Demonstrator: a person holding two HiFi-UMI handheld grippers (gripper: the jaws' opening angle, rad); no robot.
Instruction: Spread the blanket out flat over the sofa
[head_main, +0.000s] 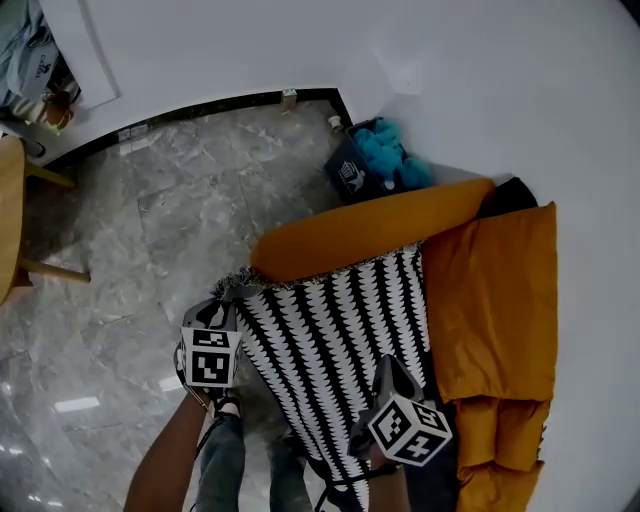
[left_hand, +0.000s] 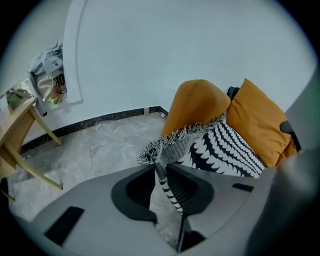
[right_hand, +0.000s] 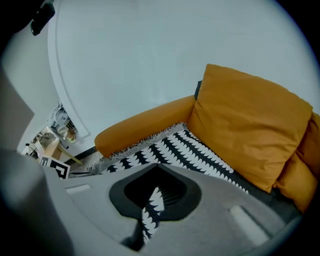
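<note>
Honestly we can't read any real text here. The left gripper's marker cube and the right gripper's marker cube only carry black-and-white square codes, no letters or numbers. The dark blue box on the floor has a white print, way too small for us to read.

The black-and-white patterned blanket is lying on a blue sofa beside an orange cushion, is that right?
No: the head view shows the fabric sofa is orange, not blue. The black-and-white patterned blanket does lie on it beside the orange cushion.
</note>
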